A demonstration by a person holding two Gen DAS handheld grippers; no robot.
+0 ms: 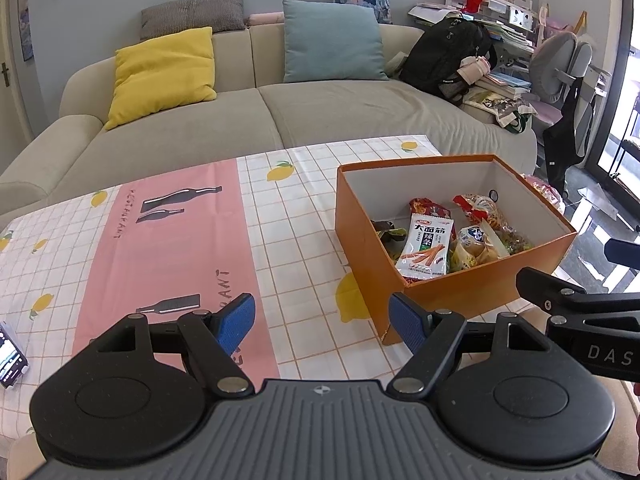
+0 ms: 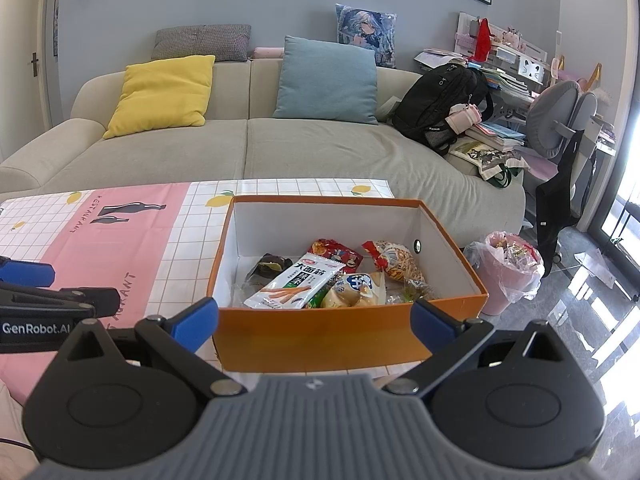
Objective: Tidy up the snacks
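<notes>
snack packets lie inside the orange box on the desk. the left gripper and right gripper both have fingers spread wide, grasping nothing.

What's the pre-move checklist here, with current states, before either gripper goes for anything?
1. Left gripper empty, jaws wide: ok.
2. Right gripper empty, jaws wide: ok.
3. Snack packets, such as the white spicy-strip packet, inside the orange box: ok.
4. Loose snacks left on the tablecloth: none visible in either view; table parts outside the frames: cannot tell.
5. Box fully on the table: its right end sits near the table edge above the pink bin; overhang cannot tell.
6. Phone at the left table edge, clear of both grippers: ok.
</notes>
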